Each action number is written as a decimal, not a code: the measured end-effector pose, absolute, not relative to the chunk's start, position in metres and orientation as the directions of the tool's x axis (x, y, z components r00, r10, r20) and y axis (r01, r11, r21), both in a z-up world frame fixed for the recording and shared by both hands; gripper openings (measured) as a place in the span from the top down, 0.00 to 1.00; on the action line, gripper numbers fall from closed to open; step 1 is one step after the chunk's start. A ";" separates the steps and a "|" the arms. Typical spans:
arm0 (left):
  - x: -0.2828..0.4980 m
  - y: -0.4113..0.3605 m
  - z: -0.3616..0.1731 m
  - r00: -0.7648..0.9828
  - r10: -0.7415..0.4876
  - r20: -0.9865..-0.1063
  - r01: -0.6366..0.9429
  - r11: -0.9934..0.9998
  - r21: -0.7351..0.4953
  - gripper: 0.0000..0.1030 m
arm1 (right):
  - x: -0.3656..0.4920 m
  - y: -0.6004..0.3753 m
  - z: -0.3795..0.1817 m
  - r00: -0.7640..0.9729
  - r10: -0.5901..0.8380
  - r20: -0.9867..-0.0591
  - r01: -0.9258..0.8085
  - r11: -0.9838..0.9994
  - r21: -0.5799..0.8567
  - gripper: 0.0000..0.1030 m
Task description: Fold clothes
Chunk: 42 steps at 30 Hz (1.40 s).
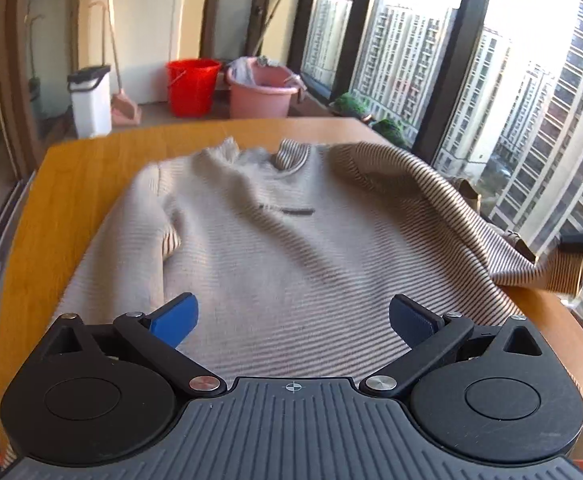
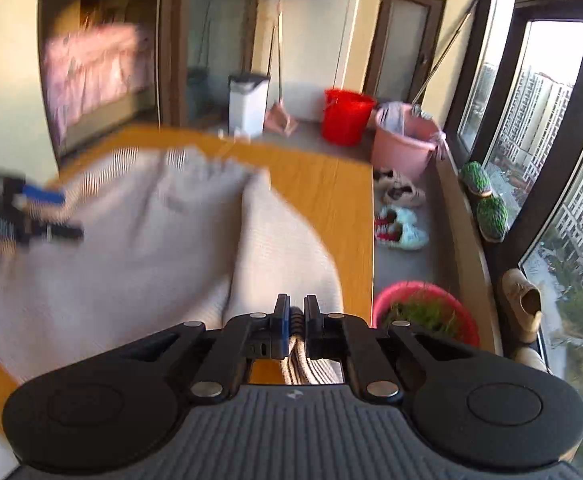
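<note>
Striped knit sits bunched in my right gripper (image 2: 296,320), clenched on the cuff of the sweater's right sleeve (image 1: 431,192), which it holds lifted off the wooden table (image 1: 71,184). My left gripper (image 1: 293,320) hangs spread wide and empty over the hem. The sweater (image 1: 275,240) lies flat, front up. I judge sleeves and body are left to fold.

Beige striped sweater (image 1: 275,240) spread front-up on table, one sleeve lifted, folded partway over.
</note>
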<state>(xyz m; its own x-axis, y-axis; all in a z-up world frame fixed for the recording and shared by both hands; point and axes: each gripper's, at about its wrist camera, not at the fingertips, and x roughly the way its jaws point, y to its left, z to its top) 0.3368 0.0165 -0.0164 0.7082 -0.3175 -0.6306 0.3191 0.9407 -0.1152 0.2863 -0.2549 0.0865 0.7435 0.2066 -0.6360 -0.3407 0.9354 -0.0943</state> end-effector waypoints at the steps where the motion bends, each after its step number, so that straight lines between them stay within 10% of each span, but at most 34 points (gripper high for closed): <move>1: 0.337 0.013 -0.007 0.723 -0.327 -0.608 0.344 0.934 -0.094 0.00 | 0.292 -0.252 0.101 0.759 0.229 -0.610 -0.343 0.936 -0.076 0.94; 8: 0.326 0.014 0.037 0.780 -0.415 -0.468 0.420 0.902 -0.101 0.00 | 0.330 -0.228 0.201 0.841 0.360 -0.405 -0.373 0.926 0.049 0.94; 19: 0.333 -0.027 0.007 0.678 -0.472 -0.563 0.519 0.850 -0.088 0.00 | 0.316 -0.214 0.166 0.751 0.513 -0.416 -0.476 0.857 0.196 0.94; 37: 0.291 -0.106 0.025 0.862 -0.446 -0.239 0.504 0.800 0.326 0.00 | 0.347 -0.201 0.184 0.639 0.645 -0.418 -0.543 0.764 0.348 0.94; 42: 0.304 -0.077 0.031 0.814 -0.518 -0.263 0.563 0.815 0.136 0.03 | 0.333 -0.184 0.178 0.596 0.668 -0.445 -0.587 0.741 0.326 0.94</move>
